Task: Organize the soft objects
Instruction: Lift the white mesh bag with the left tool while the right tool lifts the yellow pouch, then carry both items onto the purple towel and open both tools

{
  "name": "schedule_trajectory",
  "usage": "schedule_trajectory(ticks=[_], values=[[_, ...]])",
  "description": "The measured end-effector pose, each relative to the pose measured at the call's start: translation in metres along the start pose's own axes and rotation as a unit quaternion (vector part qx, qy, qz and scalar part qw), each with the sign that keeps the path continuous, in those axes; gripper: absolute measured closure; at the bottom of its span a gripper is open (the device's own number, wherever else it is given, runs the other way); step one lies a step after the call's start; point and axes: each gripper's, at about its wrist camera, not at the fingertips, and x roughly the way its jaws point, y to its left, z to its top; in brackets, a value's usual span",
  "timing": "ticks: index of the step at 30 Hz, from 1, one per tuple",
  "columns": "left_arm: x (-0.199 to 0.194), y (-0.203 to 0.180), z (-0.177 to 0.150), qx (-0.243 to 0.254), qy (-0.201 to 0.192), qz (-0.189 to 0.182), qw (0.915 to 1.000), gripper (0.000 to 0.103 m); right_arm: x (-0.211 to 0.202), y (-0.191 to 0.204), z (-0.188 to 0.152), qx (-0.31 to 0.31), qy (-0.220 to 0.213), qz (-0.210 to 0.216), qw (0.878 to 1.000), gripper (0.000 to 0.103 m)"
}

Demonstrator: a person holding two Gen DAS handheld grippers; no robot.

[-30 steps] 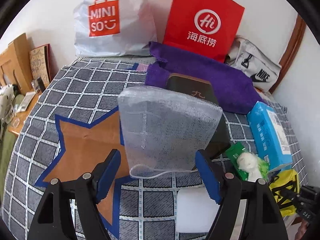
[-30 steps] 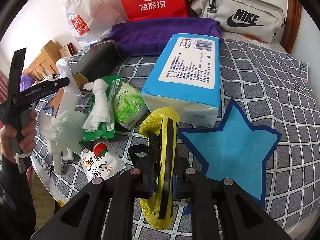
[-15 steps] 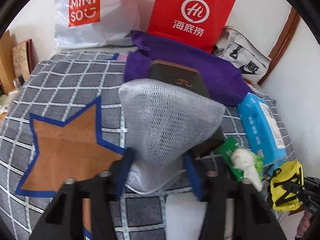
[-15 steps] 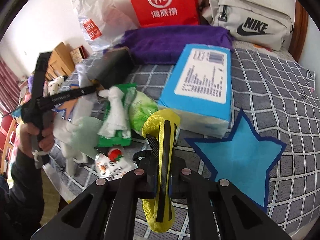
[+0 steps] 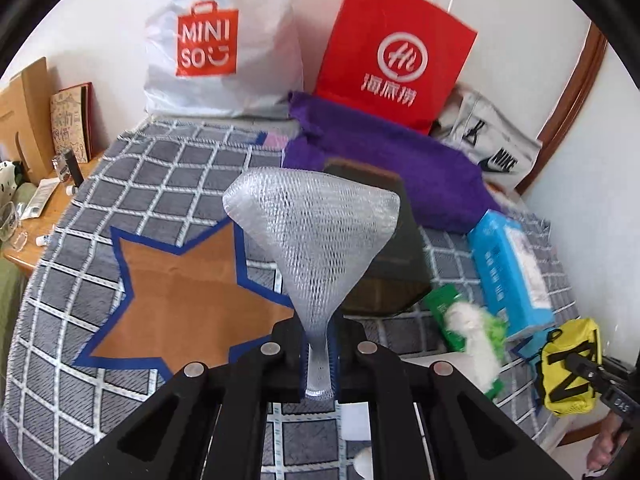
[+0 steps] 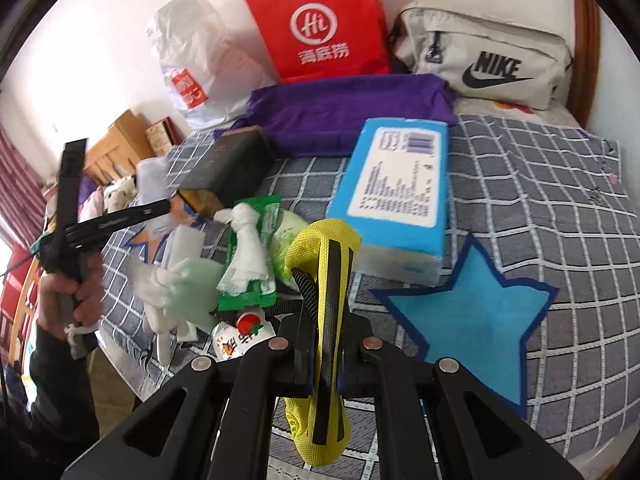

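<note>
Open room over brown star (image 5: pixel 188 300) & blue star (image 6: pixel 476 304) — clutter btwn.

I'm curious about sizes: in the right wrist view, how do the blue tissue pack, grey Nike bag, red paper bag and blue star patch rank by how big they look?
1. Blue tissue pack, blue star patch, grey Nike bag and red paper bag look alike in size; the bags stand farther off, so ranking them is unsure.

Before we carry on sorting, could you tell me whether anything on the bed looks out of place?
One oddity: the hard dark box among soft items, propped tilted on the purple towel. Nearby wipes and tissues lie jumbled.
</note>
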Motion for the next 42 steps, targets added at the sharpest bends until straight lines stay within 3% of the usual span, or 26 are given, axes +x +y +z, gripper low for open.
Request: schedule_trajectory(ticks=[6, 17, 33, 42], values=[[-0.023, -0.016, 0.019, 0.004, -0.018, 0.008, 0.9998, 0.095, -0.015, -0.005, 0.018, 0.012, -0.028, -0.003, 1.000, 0.096], [-0.031, -0.059, 0.065, 0.034, -0.017, 0.039, 0.9985, 0.095, -0.022, -0.002, 0.081, -0.004, -0.075, -0.019, 0.997, 0.096], [0.013, -0.097, 0.125, 0.049, -0.002, 0.062, 0.9969, 0.095, 0.008, -0.019, 0.163, -0.006, -0.102, -0.040, 0.994, 0.096], [0.053, -0.097, 0.156, 0.042, 0.016, 0.073, 0.9963, 0.095, 0.038, -0.033, 0.194, -0.004, -0.099, -0.050, 0.994, 0.096]])
